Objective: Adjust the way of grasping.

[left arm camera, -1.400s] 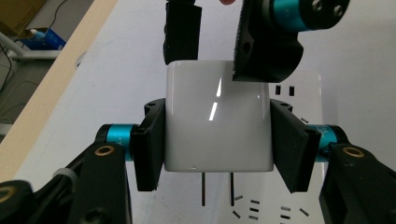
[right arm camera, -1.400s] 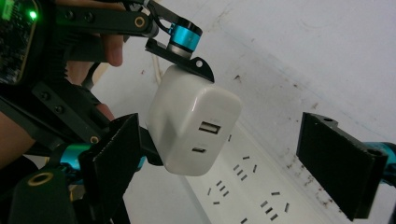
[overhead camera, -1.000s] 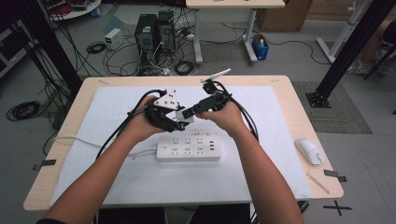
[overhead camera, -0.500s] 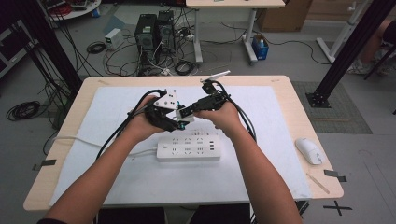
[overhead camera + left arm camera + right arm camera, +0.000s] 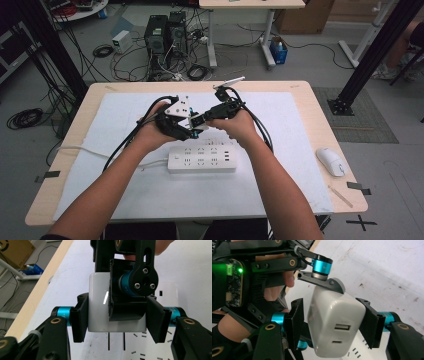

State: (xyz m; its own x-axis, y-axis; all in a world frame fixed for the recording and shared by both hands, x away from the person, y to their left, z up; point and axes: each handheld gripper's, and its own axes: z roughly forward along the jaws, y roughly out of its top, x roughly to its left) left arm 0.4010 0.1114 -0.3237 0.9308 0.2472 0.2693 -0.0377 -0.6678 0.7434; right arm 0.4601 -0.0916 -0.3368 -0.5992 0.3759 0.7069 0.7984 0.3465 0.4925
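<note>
A white USB charger (image 5: 198, 130) hangs in the air above a white power strip (image 5: 201, 161). My left gripper (image 5: 186, 128) is shut on it; its pads clamp two opposite sides of the charger (image 5: 98, 305), prongs pointing down toward the power strip (image 5: 170, 290). My right gripper (image 5: 202, 121) comes in from the port end. Its jaws have just been closing and now flank the charger (image 5: 337, 322): one pad (image 5: 368, 320) meets the side, the other pad (image 5: 297, 320) stands a sliver off. The left gripper's pad (image 5: 322, 282) lies on the charger's top.
The power strip's cord runs off the table's left side. A white mouse (image 5: 330, 161) lies at the right edge of the wooden table (image 5: 320, 115). Black cables trail from both grippers over the white mat (image 5: 280, 115). Computers and cables sit on the floor beyond.
Both hands stay where they were. The right gripper's jaws have drawn in around the charger that the left gripper holds.
</note>
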